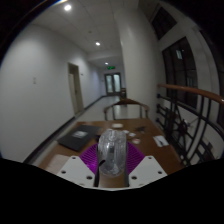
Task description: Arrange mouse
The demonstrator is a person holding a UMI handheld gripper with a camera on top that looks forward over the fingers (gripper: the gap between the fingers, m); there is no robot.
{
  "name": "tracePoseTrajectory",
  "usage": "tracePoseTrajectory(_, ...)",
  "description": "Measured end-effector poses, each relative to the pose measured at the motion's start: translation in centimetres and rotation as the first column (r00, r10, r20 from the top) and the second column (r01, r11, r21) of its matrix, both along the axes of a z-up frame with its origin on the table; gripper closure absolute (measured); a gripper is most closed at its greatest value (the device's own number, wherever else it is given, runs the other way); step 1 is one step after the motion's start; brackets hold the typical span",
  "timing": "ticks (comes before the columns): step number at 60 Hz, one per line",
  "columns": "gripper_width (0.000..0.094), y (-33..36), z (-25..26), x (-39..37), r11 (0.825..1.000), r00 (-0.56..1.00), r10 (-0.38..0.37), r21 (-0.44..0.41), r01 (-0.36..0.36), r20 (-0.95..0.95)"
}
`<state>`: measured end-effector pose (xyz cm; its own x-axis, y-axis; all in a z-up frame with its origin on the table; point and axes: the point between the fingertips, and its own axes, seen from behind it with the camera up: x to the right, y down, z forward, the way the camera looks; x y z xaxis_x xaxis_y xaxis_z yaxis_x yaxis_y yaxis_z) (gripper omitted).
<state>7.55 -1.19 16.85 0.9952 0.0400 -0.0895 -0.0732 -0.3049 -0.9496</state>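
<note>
A: Start at the left. What is over there?

B: A pale corridor wall (40, 75) runs back to a closed door (76, 88). Below it, the wooden table (62, 152) begins, and a dark flat mat, likely a mouse mat (80, 139), lies on its left part, beyond the claw.

A: And the claw itself?

B: The claw (111, 168) sits at the near edge of the table. Its two white fingers (75, 171) are drawn in partway, with the purple pads (90, 158) facing inward. Between them stands a pale grey, glossy computer mouse (111, 152), seen end-on, its rounded back rising above the fingers.

A: Is it pinched?

B: It looks so. Both pads lie against the mouse's sides, left and right, and I see no gap on either side. The mouse's underside is hidden, so I cannot tell whether it rests on the table or is lifted off it.

A: Farther along?

B: Straight beyond the mouse, small pale cards or papers (118, 126) lie on the far part of the table, and a curved chair back (126, 106) stands behind the table's end. A green exit sign (109, 66) glows down the corridor, under ceiling spotlights (68, 8).

A: And the right?

B: A small white item (161, 142), too small to identify, lies on the table near its right edge. Beside it runs a dark metal railing with a wooden handrail (190, 93), and tall windows (185, 60) rise behind.
</note>
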Motion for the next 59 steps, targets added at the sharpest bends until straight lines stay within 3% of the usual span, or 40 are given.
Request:
tracePoseTrajectory(6,0.0601,-0.2,0.9,-10.6,0.993,0.993,0.115,0.022,-0.114,-0.022)
tracePoseTrajectory(11,0.0602,-0.2,-3.4,-17.3,0.985,0.987,0.159,-0.069,-0.16,-0.022)
tracePoseTrajectory(16,0.0603,0.9,-9.0,-20.1,0.975,0.99,0.141,-0.173,-0.137,0.013)
tracePoseTrajectory(24,0.06,0.4,-15.5,-21.4,0.958,0.991,0.121,-0.271,-0.099,0.065)
tracePoseTrajectory(30,0.0505,-0.3,-18.4,-21.1,0.938,0.991,0.114,-0.337,-0.085,0.065)
tracePoseTrajectory(32,0.0467,0.0,-18.4,-21.1,0.942,0.99,0.118,-0.325,-0.088,0.073)
tracePoseTrajectory(37,0.0373,-0.3,-18.4,-21.2,0.931,0.98,0.166,-0.344,-0.121,0.106)
tracePoseTrajectory(44,0.008,-2.1,-17.3,-22.0,0.905,0.955,0.285,-0.354,-0.238,0.087)
tracePoseTrajectory(49,0.0087,-4.6,-16.0,-21.1,0.892,0.945,0.321,-0.356,-0.278,0.066)
tracePoseTrajectory(59,0.0082,-9.8,-12.6,-16.7,0.885,0.931,0.364,-0.323,-0.336,0.027)
